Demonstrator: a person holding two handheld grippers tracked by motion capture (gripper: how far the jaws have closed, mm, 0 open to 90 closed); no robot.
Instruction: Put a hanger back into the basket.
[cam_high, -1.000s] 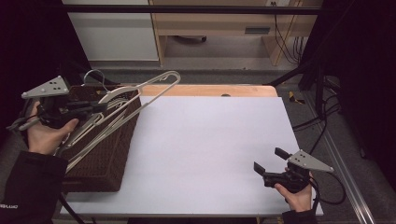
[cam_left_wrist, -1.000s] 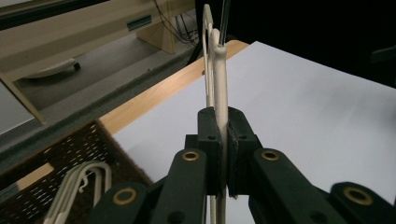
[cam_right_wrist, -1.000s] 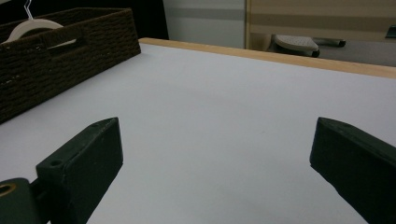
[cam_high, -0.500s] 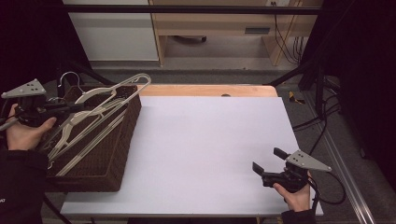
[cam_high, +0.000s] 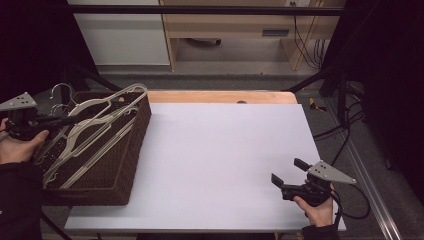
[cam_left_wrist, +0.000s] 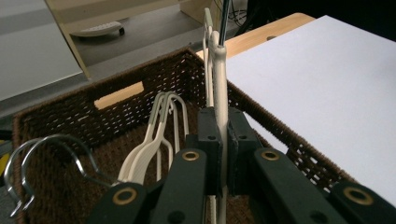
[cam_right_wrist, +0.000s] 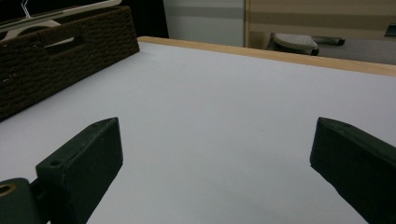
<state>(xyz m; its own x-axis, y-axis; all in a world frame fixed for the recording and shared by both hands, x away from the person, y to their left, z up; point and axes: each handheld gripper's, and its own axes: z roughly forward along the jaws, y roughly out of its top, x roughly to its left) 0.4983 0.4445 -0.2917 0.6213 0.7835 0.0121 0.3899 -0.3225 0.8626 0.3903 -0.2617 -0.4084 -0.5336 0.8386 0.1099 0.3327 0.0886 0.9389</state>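
High view fixed above, looking forward and down on the white counter (cam_high: 220, 160), left gripper view close over the wicker basket (cam_left_wrist: 140, 93), right gripper view low across the counter, basket shared by all three

No lettering, label, brand, number or sign can be read anywhere in these pictures.
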